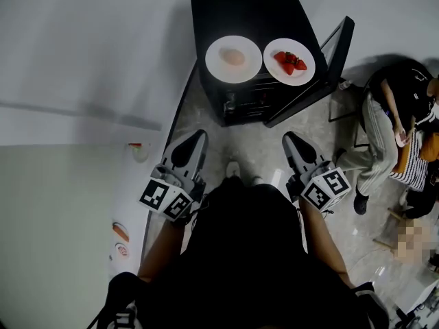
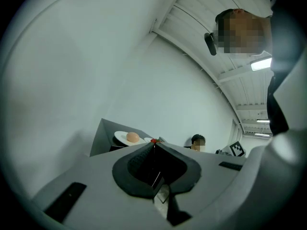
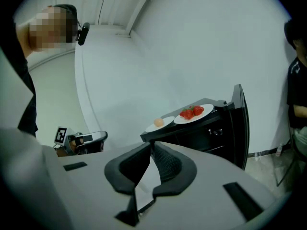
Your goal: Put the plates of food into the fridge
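A small black fridge (image 1: 248,14) stands ahead on the floor with its door (image 1: 341,46) swung open to the right. Two white plates rest on its top: one with a pale round food (image 1: 233,59) on the left, one with strawberries (image 1: 289,62) on the right. My left gripper (image 1: 195,138) and right gripper (image 1: 289,140) hang side by side, well short of the fridge, both shut and empty. In the left gripper view the left gripper (image 2: 154,145) points at the round-food plate (image 2: 128,138). The right gripper (image 3: 152,144) faces the strawberry plate (image 3: 194,113) and the fridge (image 3: 201,134).
A person sits on a chair (image 1: 394,118) to the right of the fridge door. A white wall runs along the left, with a pale surface (image 1: 62,238) below it carrying small food pictures (image 1: 121,233). Tiled floor lies between me and the fridge.
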`<state>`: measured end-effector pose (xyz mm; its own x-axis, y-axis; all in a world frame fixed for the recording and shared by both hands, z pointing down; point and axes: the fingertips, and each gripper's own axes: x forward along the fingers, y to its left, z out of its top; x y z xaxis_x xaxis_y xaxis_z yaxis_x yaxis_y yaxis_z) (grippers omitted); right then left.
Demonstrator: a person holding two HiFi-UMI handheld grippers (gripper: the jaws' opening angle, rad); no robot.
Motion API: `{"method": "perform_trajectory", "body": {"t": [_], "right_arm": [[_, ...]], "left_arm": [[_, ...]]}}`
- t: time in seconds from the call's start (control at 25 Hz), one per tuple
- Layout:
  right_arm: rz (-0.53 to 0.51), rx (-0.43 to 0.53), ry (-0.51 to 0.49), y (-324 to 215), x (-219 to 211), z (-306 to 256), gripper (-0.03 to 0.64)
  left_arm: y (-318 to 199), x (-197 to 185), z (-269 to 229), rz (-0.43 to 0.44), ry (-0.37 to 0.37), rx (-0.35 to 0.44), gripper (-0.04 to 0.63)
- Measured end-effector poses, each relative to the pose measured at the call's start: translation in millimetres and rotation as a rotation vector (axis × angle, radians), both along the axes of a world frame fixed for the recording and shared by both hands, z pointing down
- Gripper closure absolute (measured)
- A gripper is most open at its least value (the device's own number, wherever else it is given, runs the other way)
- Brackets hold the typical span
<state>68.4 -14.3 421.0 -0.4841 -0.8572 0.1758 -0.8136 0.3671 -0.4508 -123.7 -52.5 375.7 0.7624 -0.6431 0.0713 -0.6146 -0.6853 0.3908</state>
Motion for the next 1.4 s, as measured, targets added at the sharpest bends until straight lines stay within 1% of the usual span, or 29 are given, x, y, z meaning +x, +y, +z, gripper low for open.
{"method": "perform_trajectory", "body": {"t": [0.04,0.12,0.28,0.4,0.6,0.64,0.68,0.76,1.04,1.2,1.32,1.4], "right_arm": [[0.007,-0.009,0.014,-3.5,3.9,2.0,0.583],[0.015,-0.015,0.001,-10.5,11.4,2.9,0.583],[0.041,-0.034,-0.117,-27.6,29.0,4.7,0.583],[0.042,-0.032,-0.143,-40.6,37.6,5.9,0.582],[0.049,-0.061,-0.283,-66.7,48.2,12.4,0.577],[0.055,-0.070,-0.309,-72.4,50.3,14.7,0.557],[0.061,-0.076,-0.336,-76.8,51.7,16.0,0.511],[0.066,-0.078,-0.381,-80.5,52.4,16.3,0.502],[0.091,-0.098,-0.499,-93.9,61.0,21.0,0.502],[0.108,-0.116,-0.555,-108.3,69.6,24.5,0.502],[0.125,-0.134,-0.618,-116.8,75.4,28.4,0.499],[0.133,-0.139,-0.638,-117.9,77.7,30.0,0.497]], "left_arm": [[-0.9,1.5,0.7,0.000,-0.003,-0.002,0.571],[-2.5,5.7,1.6,0.001,-0.010,-0.004,0.571],[-7.0,15.8,3.1,-0.001,-0.008,-0.013,0.571],[-10.2,20.1,2.2,-0.010,-0.018,-0.008,0.571],[-20.3,27.3,5.3,-0.033,-0.025,-0.022,0.571],[-23.0,30.0,6.2,-0.031,-0.033,-0.021,0.571],[-24.8,32.2,6.6,-0.031,-0.039,-0.019,0.571],[-24.9,34.0,5.5,-0.035,-0.043,-0.016,0.571],[-29.5,40.7,5.7,-0.038,-0.063,-0.018,0.571],[-37.6,49.5,5.7,-0.021,-0.071,-0.011,0.571],[-42.7,56.1,5.4,-0.010,-0.076,-0.005,0.571],[-41.4,59.4,4.9,-0.003,-0.077,-0.002,0.571]]}}
